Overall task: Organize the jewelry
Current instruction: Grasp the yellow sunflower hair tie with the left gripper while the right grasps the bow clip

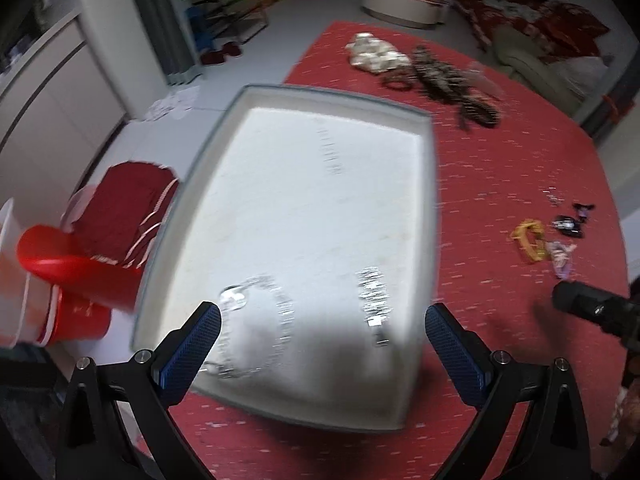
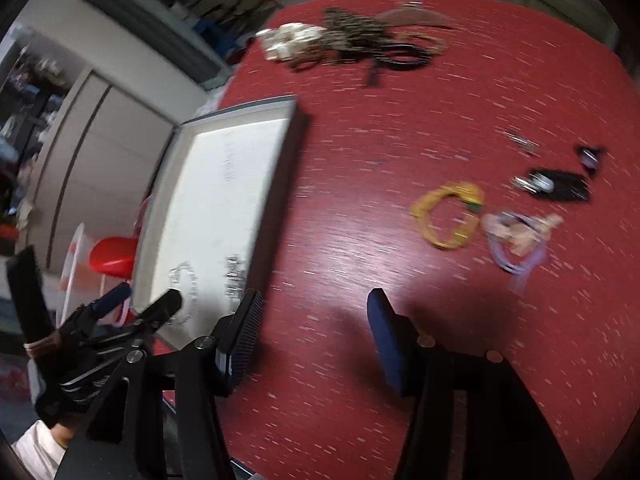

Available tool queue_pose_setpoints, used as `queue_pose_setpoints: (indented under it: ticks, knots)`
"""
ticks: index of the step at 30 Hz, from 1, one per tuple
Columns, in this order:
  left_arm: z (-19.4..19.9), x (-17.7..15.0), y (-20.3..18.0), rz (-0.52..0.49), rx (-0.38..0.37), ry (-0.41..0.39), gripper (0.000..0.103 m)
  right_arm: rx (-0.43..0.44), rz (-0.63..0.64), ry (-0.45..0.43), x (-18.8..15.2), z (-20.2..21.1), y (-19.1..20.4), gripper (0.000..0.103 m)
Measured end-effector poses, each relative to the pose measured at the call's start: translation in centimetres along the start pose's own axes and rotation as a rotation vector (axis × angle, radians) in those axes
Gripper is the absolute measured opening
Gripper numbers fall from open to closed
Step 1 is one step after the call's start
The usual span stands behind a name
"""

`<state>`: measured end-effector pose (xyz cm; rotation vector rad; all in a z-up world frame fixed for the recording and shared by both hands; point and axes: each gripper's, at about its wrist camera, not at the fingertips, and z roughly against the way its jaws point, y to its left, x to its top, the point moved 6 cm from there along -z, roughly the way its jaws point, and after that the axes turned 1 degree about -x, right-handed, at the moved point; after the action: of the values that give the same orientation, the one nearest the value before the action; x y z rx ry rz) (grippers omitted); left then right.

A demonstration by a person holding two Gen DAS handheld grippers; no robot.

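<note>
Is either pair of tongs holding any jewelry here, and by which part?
Nothing is held. The left tongs stand wide open above the chains in the tray; the right tongs are open over bare table.

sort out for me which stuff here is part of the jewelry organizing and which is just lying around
Part of the job:
- white tray
- silver chain necklace and silver bracelet in it
- yellow bracelet
- lilac piece
- dark beaded pile
- small dark pieces

Just lying about:
- red stool
- red bag

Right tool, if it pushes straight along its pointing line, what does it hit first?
Likely the bare red table. Nothing lies between the right tool's open fingers; the white tray sits to its left, though depth is unclear.
</note>
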<state>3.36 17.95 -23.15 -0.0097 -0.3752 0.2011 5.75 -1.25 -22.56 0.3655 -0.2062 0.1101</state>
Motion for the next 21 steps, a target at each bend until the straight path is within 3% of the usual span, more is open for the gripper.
queue_pose_setpoints:
  ticks: [9, 14, 21]
  knots:
    - [0.3, 2.0, -8.1, -0.108, -0.059, -0.013, 0.102, -0.087, -0.148, -0.026, -1.7, 3.1, -8.5, 0.080]
    - [-1.3, 2.2, -12.3, -0.147, -0.072, 0.019, 0.102, -0.136, -0.208, -0.026, -2.0, 3.9, -13.1, 0.080]
    - [-4.0, 2.1, -15.3, -0.139, -0.073, 0.076, 0.102, -0.181, -0.245, -0.034, -1.1, 4.5, -17.8, 0.080]
